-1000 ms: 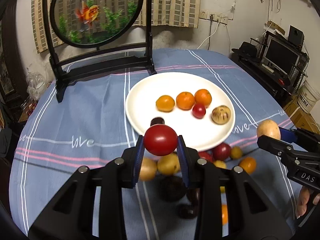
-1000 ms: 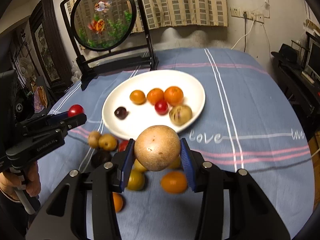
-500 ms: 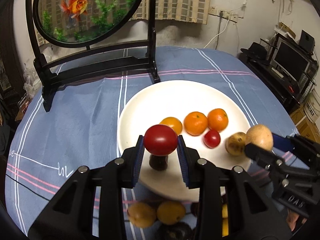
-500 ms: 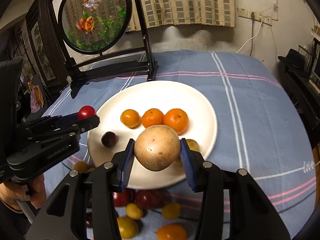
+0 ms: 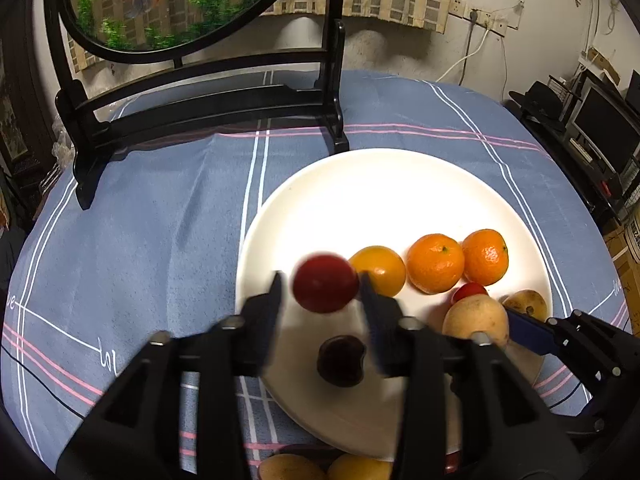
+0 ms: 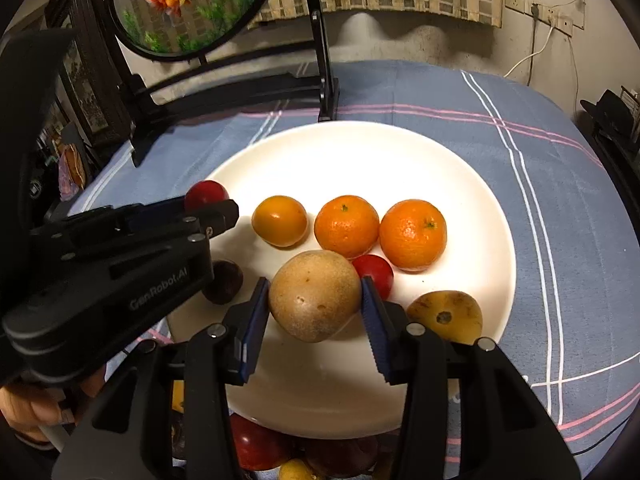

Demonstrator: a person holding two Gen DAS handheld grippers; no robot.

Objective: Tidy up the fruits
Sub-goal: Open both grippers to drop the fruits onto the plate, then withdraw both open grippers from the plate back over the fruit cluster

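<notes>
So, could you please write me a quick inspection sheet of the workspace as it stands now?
Surface: blue striped tablecloth, white plate on it.
Job's things: three orange fruits, a dark plum, a small red fruit and a yellowish fruit lie on the plate; more fruit on the cloth at its near edge.
Clutter: nothing seen.
Grippers: left gripper jaws opening, red fruit between them; right gripper jaws opening around a tan fruit.
Cables: white cable on the wall.
Surroundings: goldfish screen, curtain, monitor.

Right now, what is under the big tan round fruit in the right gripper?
Bare white plate and the fruit's shadow; the spot directly beneath is hidden.
</notes>
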